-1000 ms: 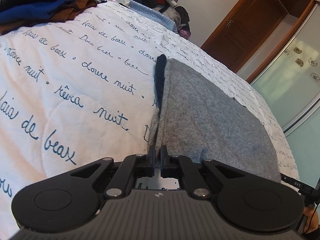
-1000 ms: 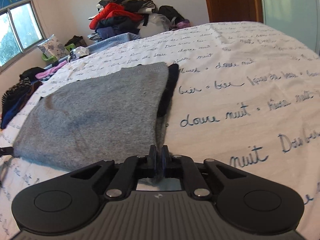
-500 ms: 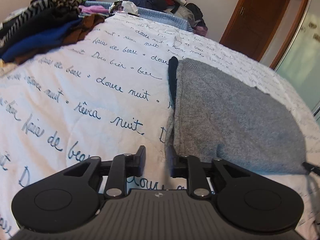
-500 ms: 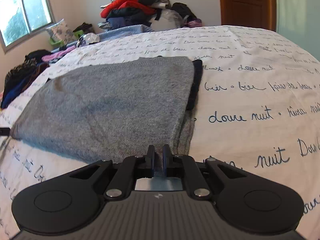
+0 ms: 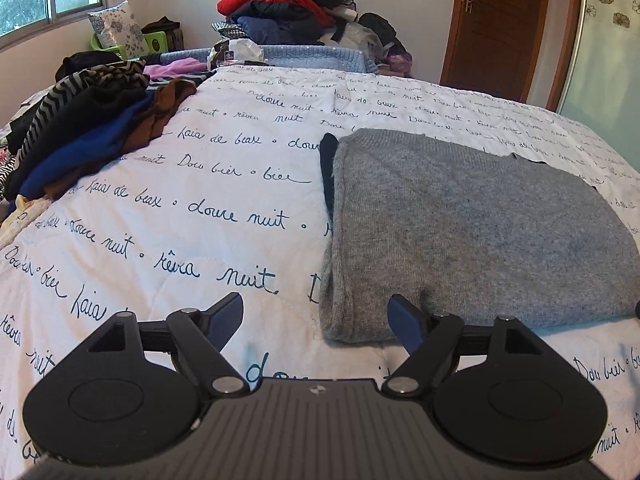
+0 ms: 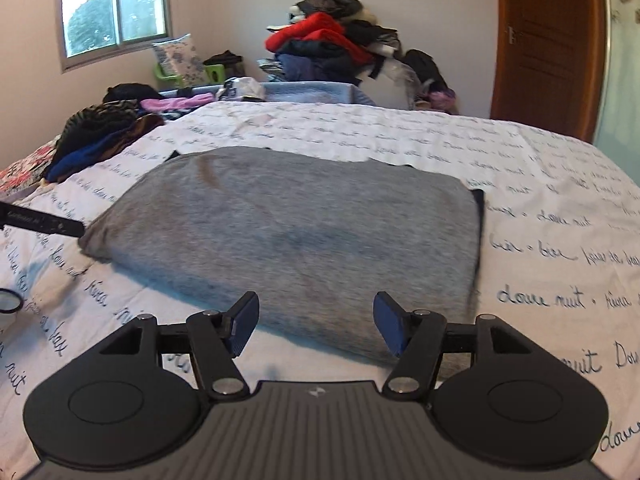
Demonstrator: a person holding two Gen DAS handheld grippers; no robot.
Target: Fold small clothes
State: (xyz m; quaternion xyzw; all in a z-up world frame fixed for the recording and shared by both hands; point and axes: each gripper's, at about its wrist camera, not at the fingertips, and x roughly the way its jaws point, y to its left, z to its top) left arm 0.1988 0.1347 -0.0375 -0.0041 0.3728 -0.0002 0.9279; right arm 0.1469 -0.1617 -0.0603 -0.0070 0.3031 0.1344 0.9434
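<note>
The folded grey sweater (image 6: 288, 236) is lying flat on the bedspread (image 6: 540, 264), long axis running across the frame. Left gripper (image 5: 316, 320) and right gripper (image 6: 316, 320) are opening wide, gripping nothing.

Home bedroom: bed (image 5: 240, 168), clothes piles (image 5: 288, 4), window (image 6: 116, 8), wooden door (image 5: 508, 28).

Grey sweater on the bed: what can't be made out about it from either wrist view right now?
- Grey sweater, left wrist view: its near right corner lies behind the left gripper.
- Right wrist view: the weave is blurred; the near edge sits behind the right gripper.
- Dark layer under the fold: only a strip shows, so what it is stays unclear.
- Sleeves: hidden inside the fold.
</note>
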